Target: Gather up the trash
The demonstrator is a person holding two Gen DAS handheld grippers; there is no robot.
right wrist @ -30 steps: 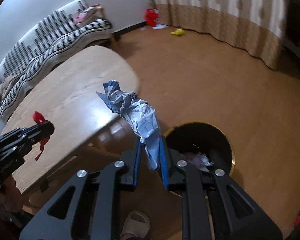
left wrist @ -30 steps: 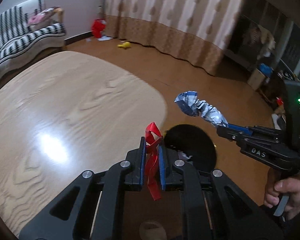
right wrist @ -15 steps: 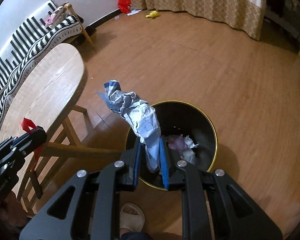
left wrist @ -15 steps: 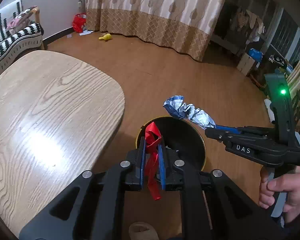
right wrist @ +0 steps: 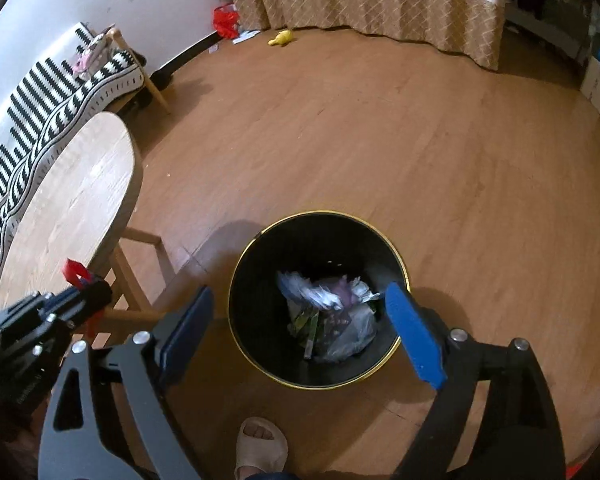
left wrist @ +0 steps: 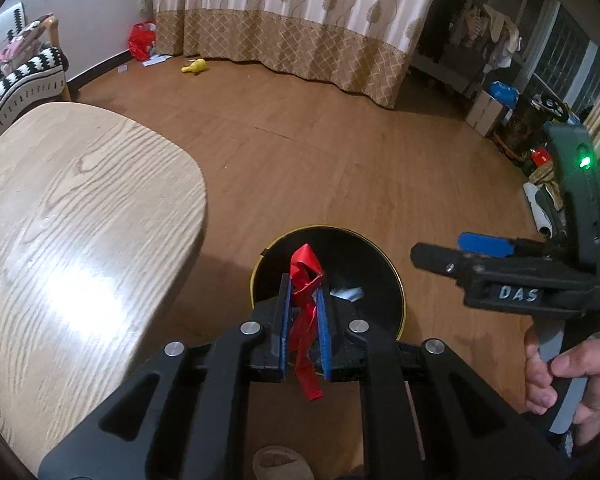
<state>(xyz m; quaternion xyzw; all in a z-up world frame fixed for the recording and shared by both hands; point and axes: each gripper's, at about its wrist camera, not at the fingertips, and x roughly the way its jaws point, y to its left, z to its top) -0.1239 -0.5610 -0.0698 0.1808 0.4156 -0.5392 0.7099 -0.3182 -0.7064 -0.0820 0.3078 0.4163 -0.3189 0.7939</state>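
The right gripper (right wrist: 300, 330) has spread wide, dropping its crumpled blue-and-white wrapper (right wrist: 314, 292) into the round black gold-rimmed bin (right wrist: 396, 252) below, blurred there. The left gripper (left wrist: 305, 322) still pinches the red plastic strip (left wrist: 306, 308).

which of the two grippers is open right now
The right gripper: its blue pads are spread wide above the black bin. The left gripper is clamped on the red strip.

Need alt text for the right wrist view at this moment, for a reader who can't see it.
The right gripper hangs open, jaws spread wide, above a black gold-rimmed trash bin on a wooden floor, with crumpled wrappers inside. At lower left the left gripper holds a red scrap beside a light wooden table; a slippered foot shows at the bottom edge.
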